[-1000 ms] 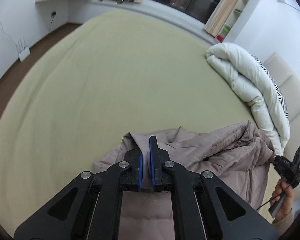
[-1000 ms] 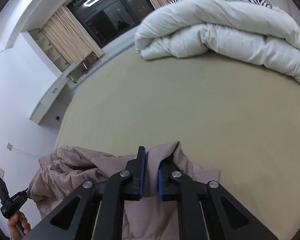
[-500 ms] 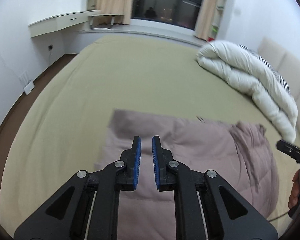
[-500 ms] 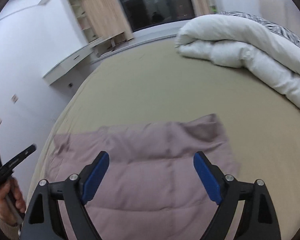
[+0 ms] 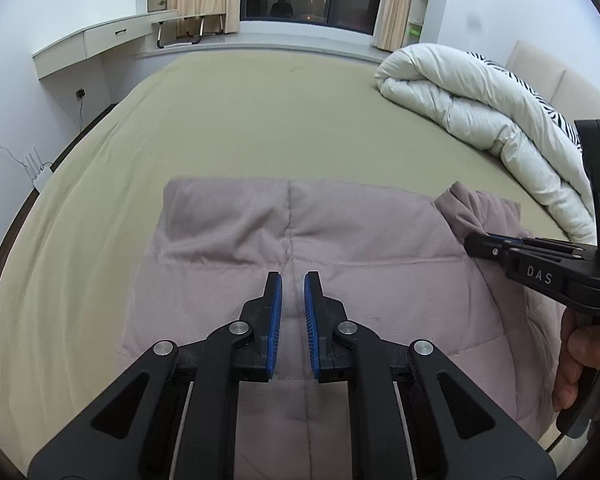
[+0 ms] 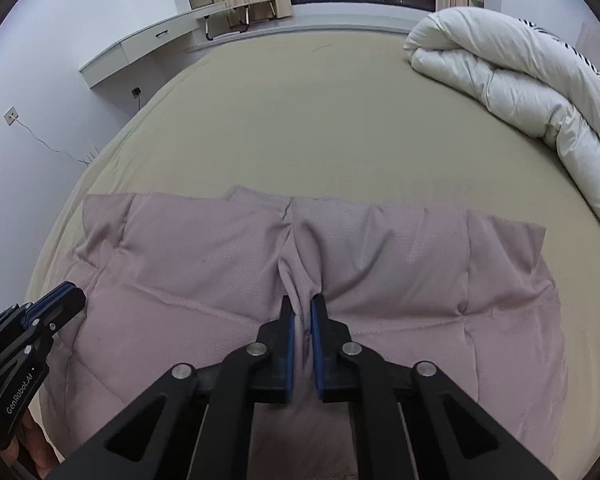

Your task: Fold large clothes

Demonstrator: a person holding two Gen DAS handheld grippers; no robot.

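Coat point(image 5: 340, 240) — mauve, quilted — lies spread flat on the bed point(image 5: 260, 120), at the bed's near edge; the far half of the sheet is bare.

Left tongs point(image 5: 292, 312): blue pads parted by a narrow gap, nothing between them, hovering above the coat's centre seam.

Right tongs point(image 6: 303, 336): pads nearly together, pinching a raised ridge of coat fabric at the seam. Only the right wrist view shows this pinch; in the left wrist view the right tongs point(image 5: 500, 246) appear side-on at the coat's right end beside a bunched fold, grip not readable there.

Left wrist view alone shows the hand point(image 5: 580, 364) on the right handle. Right wrist view shows the coat's full width.

White duvet point(image 6: 520, 80) rolled along the bed's right side, well apart from the coat.
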